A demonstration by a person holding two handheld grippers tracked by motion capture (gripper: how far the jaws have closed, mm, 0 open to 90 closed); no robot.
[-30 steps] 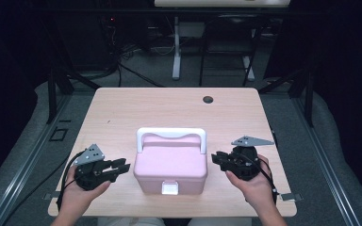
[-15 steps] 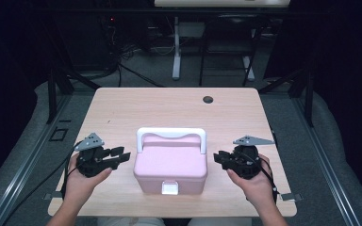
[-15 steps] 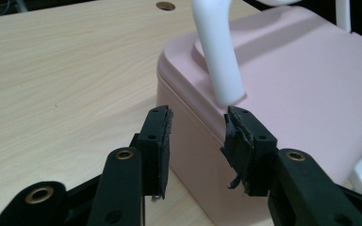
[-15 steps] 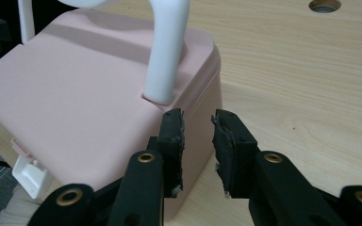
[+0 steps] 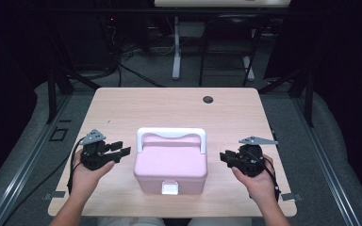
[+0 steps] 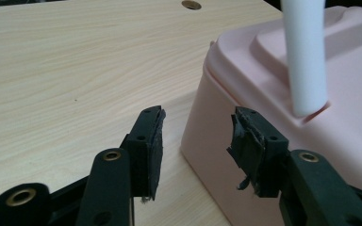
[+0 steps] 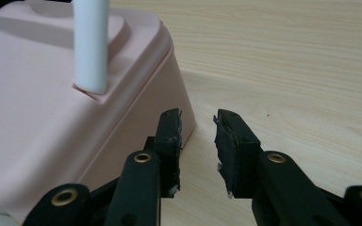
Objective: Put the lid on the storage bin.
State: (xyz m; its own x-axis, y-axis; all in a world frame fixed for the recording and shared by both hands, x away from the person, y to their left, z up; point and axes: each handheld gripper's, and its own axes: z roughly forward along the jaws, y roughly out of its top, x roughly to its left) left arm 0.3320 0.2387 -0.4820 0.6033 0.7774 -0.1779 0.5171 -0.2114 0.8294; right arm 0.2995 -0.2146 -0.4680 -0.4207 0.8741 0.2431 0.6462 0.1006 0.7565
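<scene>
Left gripper (image 5: 122,148), jaws just opening and empty, sits left of the pink box (image 5: 170,162). Right gripper (image 5: 225,157) waits right of it, gap narrow, holding nothing.

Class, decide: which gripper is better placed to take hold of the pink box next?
Left, narrowly: the left gripper has just been opening, nothing between its jaws, already framing the pink box corner. The right gripper stands narrower, beside it.

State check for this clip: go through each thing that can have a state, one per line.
Pink box: lid shut, upright on the table.
White handle: raised.
White latch: down, looks fastened.
Left claw: open, empty, jaws just been opening beside the box.
Right claw: open, empty, beside the box.
</scene>
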